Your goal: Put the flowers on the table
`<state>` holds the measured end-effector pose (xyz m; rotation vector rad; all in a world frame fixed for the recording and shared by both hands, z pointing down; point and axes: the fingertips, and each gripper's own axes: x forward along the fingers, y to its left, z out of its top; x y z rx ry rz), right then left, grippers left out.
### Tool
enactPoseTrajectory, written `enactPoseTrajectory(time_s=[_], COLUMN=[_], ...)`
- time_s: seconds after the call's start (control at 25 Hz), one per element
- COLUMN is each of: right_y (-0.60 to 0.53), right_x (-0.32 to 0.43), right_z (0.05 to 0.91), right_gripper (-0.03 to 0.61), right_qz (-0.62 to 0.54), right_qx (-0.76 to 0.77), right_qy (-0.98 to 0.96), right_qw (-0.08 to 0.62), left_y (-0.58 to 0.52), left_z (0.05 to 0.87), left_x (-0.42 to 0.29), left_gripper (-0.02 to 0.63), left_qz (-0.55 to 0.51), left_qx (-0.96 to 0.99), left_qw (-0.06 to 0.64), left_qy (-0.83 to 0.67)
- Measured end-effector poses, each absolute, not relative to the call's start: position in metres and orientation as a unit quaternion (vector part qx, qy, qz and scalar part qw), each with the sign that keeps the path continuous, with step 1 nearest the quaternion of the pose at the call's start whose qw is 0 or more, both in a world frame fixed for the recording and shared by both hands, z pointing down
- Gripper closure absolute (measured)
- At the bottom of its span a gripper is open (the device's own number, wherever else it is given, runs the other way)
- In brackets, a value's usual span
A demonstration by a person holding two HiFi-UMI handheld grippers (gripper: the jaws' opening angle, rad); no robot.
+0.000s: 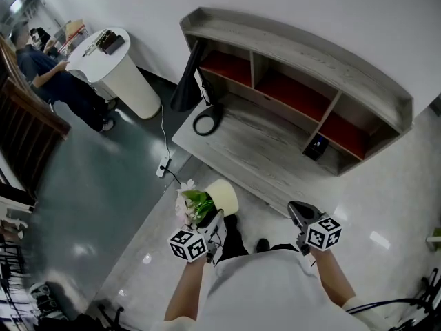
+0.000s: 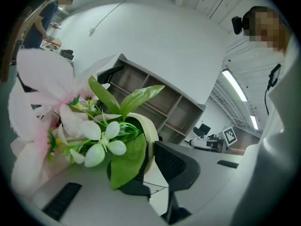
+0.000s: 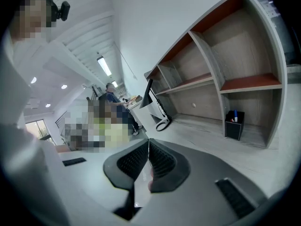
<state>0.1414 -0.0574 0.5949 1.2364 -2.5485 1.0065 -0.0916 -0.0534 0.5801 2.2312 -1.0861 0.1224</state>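
A cream pot (image 1: 222,197) of pink and white flowers (image 1: 189,203) with green leaves is held low over the floor, in front of the grey wooden table (image 1: 262,158). My left gripper (image 1: 215,219) is shut on the pot's rim. In the left gripper view the flowers (image 2: 96,142) fill the left side, and the pot's rim (image 2: 149,134) sits between the jaws of my left gripper (image 2: 146,161); a leaf hides the left jaw. My right gripper (image 1: 298,215) is shut and holds nothing. In its own view the right gripper (image 3: 147,160) points at the table (image 3: 207,134).
The table carries a hutch with red-backed shelves (image 1: 293,94), a black lamp (image 1: 190,81) and a black pen holder (image 1: 315,147). A power strip (image 1: 164,167) lies on the floor at the left. Further left a person (image 1: 55,81) sits at a round white table (image 1: 127,74).
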Motion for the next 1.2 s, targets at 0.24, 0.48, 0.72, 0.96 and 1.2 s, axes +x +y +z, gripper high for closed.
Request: enactPoseTrajectory(time_s=[0.24, 0.48, 0.72, 0.96, 1.2], right_y=[-0.089, -0.120, -0.146, -0.167, -0.175], right_x=[0.121, 0.098, 0.070, 0.045, 0.030], right_z=[0.595, 0.596, 0.598, 0.600, 0.602], right_gripper=[0.560, 0.560, 0.560, 0.560, 0.560], right_qz=[0.339, 0.344, 0.352, 0.357, 0.365], right_qx=[0.427, 0.445, 0.461, 0.482, 0.502], right_qy=[-0.836, -0.824, -0.813, -0.799, -0.784], right_qw=[0.066, 0.062, 0.053, 0.042, 0.032], left_y=[-0.093, -0.130, -0.165, -0.194, -0.218], left_z=[0.584, 0.591, 0.603, 0.620, 0.638], left_x=[-0.111, -0.127, -0.143, -0.155, -0.157], left_gripper=[0.560, 0.560, 0.560, 0.560, 0.560], left_qz=[0.058, 0.090, 0.129, 0.183, 0.240], left_qx=[0.856, 0.869, 0.883, 0.897, 0.907], left_qw=[0.328, 0.319, 0.308, 0.281, 0.241], left_qy=[-0.395, -0.368, -0.331, -0.287, -0.249])
